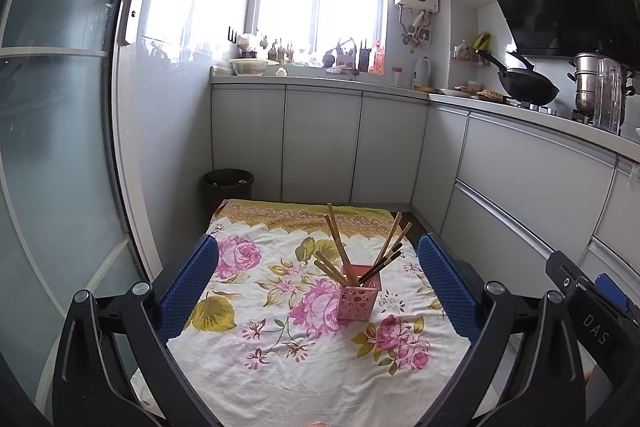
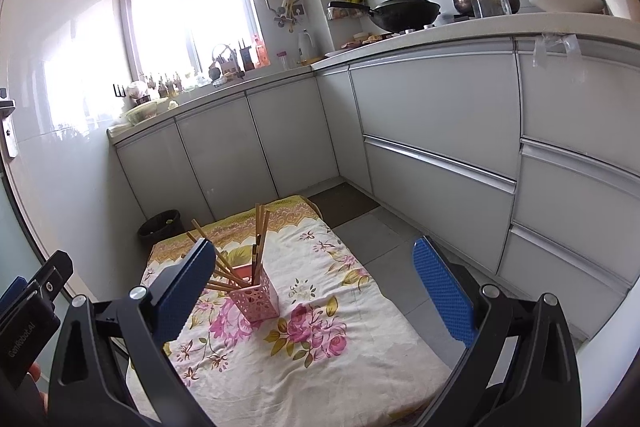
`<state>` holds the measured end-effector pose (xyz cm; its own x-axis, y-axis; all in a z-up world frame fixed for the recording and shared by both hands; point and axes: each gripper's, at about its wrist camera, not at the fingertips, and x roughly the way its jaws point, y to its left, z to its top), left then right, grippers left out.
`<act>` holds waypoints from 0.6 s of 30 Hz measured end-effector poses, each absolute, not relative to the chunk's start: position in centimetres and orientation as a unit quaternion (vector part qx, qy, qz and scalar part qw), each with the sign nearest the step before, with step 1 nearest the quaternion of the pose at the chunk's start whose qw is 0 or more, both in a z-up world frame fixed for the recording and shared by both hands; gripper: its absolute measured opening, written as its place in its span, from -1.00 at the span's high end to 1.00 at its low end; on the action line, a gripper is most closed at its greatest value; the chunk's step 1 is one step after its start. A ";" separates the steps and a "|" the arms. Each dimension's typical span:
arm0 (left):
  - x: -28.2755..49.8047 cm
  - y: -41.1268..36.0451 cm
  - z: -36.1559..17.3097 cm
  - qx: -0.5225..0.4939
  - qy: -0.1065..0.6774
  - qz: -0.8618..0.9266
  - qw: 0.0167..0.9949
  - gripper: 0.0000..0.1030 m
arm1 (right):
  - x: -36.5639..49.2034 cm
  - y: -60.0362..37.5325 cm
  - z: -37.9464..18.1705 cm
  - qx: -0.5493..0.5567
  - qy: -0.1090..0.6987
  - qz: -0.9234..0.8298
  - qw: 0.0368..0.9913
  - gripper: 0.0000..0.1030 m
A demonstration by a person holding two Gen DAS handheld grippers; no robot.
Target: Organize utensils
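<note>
A pink perforated square holder (image 1: 359, 297) stands upright on a floral tablecloth (image 1: 280, 347). Several wooden chopsticks (image 1: 335, 247) and a few dark-tipped ones lean out of it. The holder (image 2: 256, 297) and chopsticks (image 2: 262, 227) also show in the right wrist view. My left gripper (image 1: 318, 267) is open and empty, held above the cloth with the holder between its blue fingers (image 1: 446, 287). My right gripper (image 2: 316, 285) is open and empty, with the holder near its left finger (image 2: 188, 291).
The small cloth-covered table (image 2: 360, 347) stands in a narrow kitchen. Grey cabinets (image 1: 320, 143) run along the back and right. A black bin (image 1: 228, 185) sits on the floor behind the table. A glass door (image 1: 52, 147) is on the left. A wok (image 2: 396, 11) and pots sit on the counter.
</note>
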<state>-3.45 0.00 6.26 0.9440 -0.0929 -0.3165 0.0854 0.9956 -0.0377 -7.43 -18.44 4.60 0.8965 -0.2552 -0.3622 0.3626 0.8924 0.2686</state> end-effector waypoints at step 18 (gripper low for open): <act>-2.5 0.1 5.9 -0.011 0.167 -0.045 0.985 -0.86 | -6.4 -18.6 4.4 0.172 0.171 -0.155 0.958 -0.87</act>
